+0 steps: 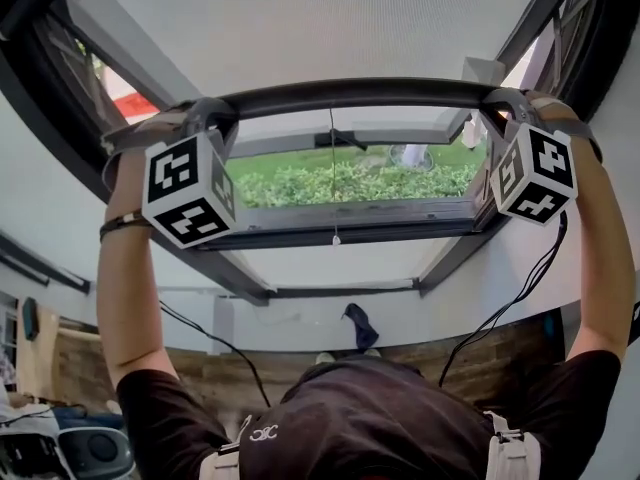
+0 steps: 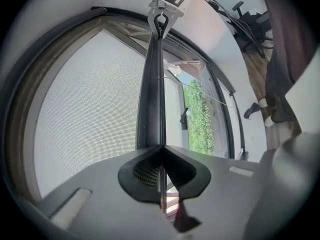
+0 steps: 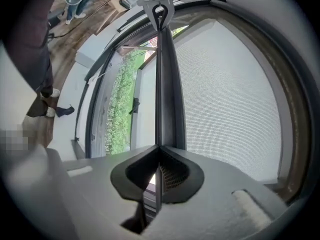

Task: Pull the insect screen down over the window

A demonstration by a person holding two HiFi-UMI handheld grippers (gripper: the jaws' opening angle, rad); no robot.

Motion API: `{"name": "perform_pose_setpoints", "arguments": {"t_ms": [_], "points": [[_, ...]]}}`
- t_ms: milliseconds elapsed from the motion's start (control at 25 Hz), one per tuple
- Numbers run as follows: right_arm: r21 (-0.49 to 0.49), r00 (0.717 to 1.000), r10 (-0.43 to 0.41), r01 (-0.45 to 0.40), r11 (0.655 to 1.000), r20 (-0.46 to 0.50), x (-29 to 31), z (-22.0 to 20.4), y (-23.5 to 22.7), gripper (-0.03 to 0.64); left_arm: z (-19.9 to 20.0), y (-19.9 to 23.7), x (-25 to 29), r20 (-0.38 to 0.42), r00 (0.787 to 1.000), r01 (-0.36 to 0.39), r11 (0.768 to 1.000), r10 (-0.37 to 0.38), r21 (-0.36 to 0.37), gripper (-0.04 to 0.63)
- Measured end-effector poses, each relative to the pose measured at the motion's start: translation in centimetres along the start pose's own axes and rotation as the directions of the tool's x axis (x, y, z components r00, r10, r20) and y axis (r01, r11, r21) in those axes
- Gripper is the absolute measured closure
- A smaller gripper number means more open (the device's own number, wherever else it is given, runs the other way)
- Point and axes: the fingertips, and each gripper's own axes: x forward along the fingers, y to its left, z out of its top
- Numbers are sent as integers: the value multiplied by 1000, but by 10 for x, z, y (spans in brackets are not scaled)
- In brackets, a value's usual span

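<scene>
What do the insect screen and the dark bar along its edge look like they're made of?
The insect screen is a fine woven mesh, pale grey and matte, perhaps fibreglass or polyester; its tiny grid shows. The pull bar is dark grey, smooth with a soft sheen, probably coated aluminium, possibly plastic.

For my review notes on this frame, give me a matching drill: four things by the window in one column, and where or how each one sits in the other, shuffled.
Things:
1. left gripper
2. screen mesh
3. hedge
4. pull cord

Places or states:
a. hangs down from the middle of the bar
b. shut on the bar's left end
c. stretched above the bar
d. seen outside through the gap below the bar

Pairs: 1-b, 2-c, 3-d, 4-a
</scene>
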Motion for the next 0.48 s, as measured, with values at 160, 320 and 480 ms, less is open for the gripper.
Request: {"name": "perform_pose_setpoints", "arguments": {"t_ms": [160,320,480], "points": [[4,985,174,-174,985,-22,5,2,13,601,-2,-10,5,17,988,151,988,-151,-16,565],[20,965,261,-261,965,-21,7,3,20,600,0,-15,8,35,980,197,980,-196,-34,565],[20,962,273,-273,962,-12,10,4,25,600,0,-22,10,43,982,186,982,-184,-37,565]]}}
